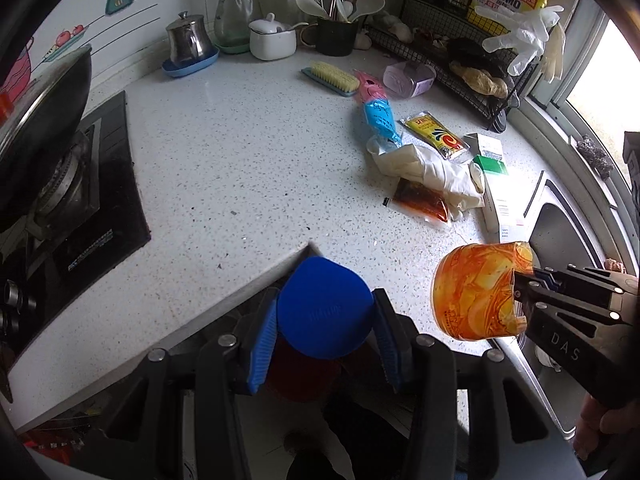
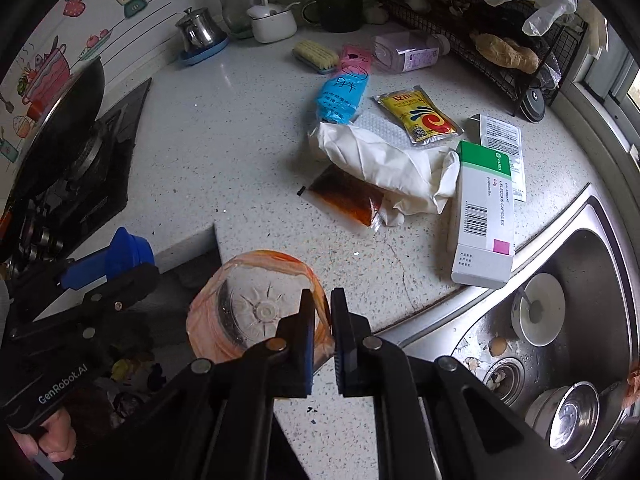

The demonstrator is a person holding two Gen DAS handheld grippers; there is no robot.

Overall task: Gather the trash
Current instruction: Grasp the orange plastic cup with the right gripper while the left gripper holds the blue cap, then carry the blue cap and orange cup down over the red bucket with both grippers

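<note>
My left gripper (image 1: pixel 325 322) is shut on a bottle with a blue cap (image 1: pixel 320 296) and a dark red body, held past the counter's front edge. In the right wrist view the same bottle (image 2: pixel 130 254) shows at the left in the left gripper (image 2: pixel 116 276). My right gripper (image 2: pixel 322 300) is shut on the thin wall of a clear plastic cup (image 2: pixel 248 308) smeared with orange sauce. The cup (image 1: pixel 476 292) hangs off the right gripper (image 1: pixel 520 292) above the counter edge near the sink. Below the cup lies a dark space with litter (image 2: pixel 120 376).
On the speckled counter (image 1: pixel 240 160) lie white gloves (image 2: pixel 380 164), a brown sauce sachet (image 2: pixel 344 196), a yellow packet (image 2: pixel 420 118), a blue and pink bag (image 2: pixel 340 92) and a medicine box (image 2: pixel 484 212). A hob with a wok (image 1: pixel 44 136) stands left, a sink with bowls (image 2: pixel 568 272) right, a wire rack (image 1: pixel 460 52) behind.
</note>
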